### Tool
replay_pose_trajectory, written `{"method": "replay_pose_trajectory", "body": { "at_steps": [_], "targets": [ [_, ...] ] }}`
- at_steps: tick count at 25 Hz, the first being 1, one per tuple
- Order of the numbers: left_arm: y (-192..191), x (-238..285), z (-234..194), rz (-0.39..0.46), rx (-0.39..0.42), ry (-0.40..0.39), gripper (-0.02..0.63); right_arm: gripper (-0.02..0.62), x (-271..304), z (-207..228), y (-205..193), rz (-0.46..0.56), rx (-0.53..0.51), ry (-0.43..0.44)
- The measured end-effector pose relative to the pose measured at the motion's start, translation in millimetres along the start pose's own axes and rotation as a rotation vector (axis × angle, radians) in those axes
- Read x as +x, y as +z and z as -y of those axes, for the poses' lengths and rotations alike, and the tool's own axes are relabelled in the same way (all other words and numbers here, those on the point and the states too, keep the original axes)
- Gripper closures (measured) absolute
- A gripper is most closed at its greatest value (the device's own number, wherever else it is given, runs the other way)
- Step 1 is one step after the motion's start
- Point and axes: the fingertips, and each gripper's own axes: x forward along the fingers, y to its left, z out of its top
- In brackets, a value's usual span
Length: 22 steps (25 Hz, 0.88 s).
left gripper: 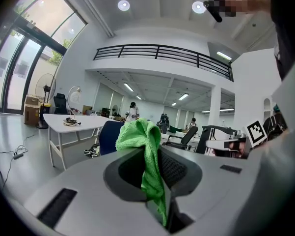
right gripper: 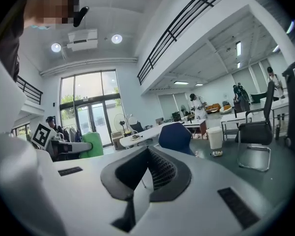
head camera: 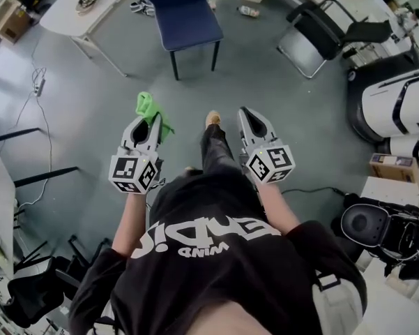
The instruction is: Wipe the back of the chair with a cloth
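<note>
I'm in the approach step; no wiping has begun. My left claw [head camera: 152, 125] is clamped on a bright green microfibre cloth [head camera: 150, 107]. In the left gripper view the cloth [left gripper: 143, 149] is pinched deep between the pads, and a bunched fold stands up above the tips. My right claw [head camera: 249, 115] has its jaws together with nothing between them, and the right gripper view shows the ribbed pads meeting with no cloth there. Both claws are held out level in front of me over the grey floor [head camera: 90, 96].

The dark blue padded chair with black legs [head camera: 188, 16] stands straight ahead and well apart from both claws, beside a white counter [head camera: 90, 2] to its left. Its seat faces me, with the backrest on the far side at the top edge of the head view. Both gripper views show it small and distant.

As I judge it, the next move is to close the distance, then lift the left claw to backrest height and lay the loose fold flat against the backrest. The free fold is short, so I'd have to lead with the tips or the claw body will rub the fabric first. The right claw could steady the chair if it shifts.
</note>
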Motion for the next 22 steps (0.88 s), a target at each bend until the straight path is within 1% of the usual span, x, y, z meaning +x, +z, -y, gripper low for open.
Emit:
{"method": "replay_pose_trajectory", "body": {
  "at_steps": [4, 10, 15, 22],
  "targets": [
    [5, 18, -14, 0.021, 0.004, 0.015, 0.548, 0.598, 19, 11, 4, 0.013, -0.01, 0.0],
    [14, 55, -37, 0.021, 0.008, 0.027, 0.548, 0.598, 65, 33, 13, 0.011, -0.018, 0.004],
    [29, 112, -55, 0.016, 0.0, 0.031, 0.548, 0.598, 111, 65, 25, -0.002, -0.006, 0.007],
    [59, 193, -81, 0.009, 0.0, 0.035, 0.548, 0.598, 183, 110, 57, -0.015, 0.003, 0.028]
  ]
}}
